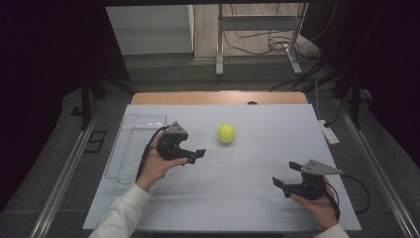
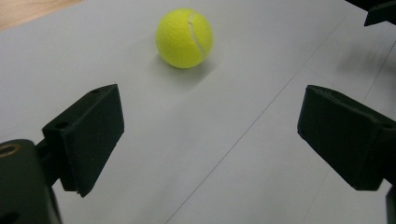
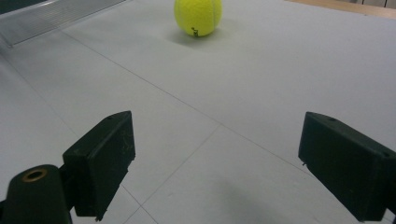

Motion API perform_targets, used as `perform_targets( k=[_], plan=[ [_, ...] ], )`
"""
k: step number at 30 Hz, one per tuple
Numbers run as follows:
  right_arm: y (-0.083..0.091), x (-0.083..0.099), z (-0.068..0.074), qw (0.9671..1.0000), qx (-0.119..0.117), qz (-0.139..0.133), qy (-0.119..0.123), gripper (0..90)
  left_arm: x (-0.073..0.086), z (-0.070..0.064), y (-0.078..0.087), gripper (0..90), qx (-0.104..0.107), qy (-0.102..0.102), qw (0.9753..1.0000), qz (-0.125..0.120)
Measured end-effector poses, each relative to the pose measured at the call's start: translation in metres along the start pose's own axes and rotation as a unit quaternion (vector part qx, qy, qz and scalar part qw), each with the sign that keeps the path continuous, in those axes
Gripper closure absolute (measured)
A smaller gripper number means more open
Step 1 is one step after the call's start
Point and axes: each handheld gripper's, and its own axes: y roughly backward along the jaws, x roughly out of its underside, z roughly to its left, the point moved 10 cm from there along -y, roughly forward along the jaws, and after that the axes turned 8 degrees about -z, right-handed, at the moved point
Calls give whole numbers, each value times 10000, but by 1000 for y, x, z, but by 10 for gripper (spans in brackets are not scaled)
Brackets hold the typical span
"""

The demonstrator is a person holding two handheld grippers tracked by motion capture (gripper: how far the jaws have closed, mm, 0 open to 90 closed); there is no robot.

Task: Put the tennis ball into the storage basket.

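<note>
the left gripper (image 1: 194,156) is hovering with jaws spread, near the fuzzy yellow tennis ball (image 1: 226,133) sitting mid-table with bare white mat (image 1: 237,198) between them. the right gripper (image 1: 287,174) is waiting well apart, also spread wide, and a clear plastic tray (image 1: 130,144) is lying at the left edge.

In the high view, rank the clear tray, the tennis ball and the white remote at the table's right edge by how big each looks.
1. clear tray, largest by far.
2. tennis ball and white remote: too close to rank; the remote looks longer but thinner, the ball rounder.
</note>
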Motion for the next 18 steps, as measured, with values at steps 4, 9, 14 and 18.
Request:
perform_targets(
  k=[4, 9, 14, 18],
  plan=[
    [0, 0, 0, 10000, 4, 4, -2, 113, -1, 0, -4, 85, 14, -8, 10000, 32],
    [0, 0, 0, 10000, 9, -5, -9, 113, -2, -1, -9, 84, 34, -6, 10000, 57],
    [1, 0, -1, 10000, 15, -3, -18, 113, -4, 0, -14, 84, 48, 1, 10000, 76],
    [1, 1, -1, 10000, 11, 5, -27, 113, -4, 0, -18, 85, 32, -24, 9999, 118]
  ],
)
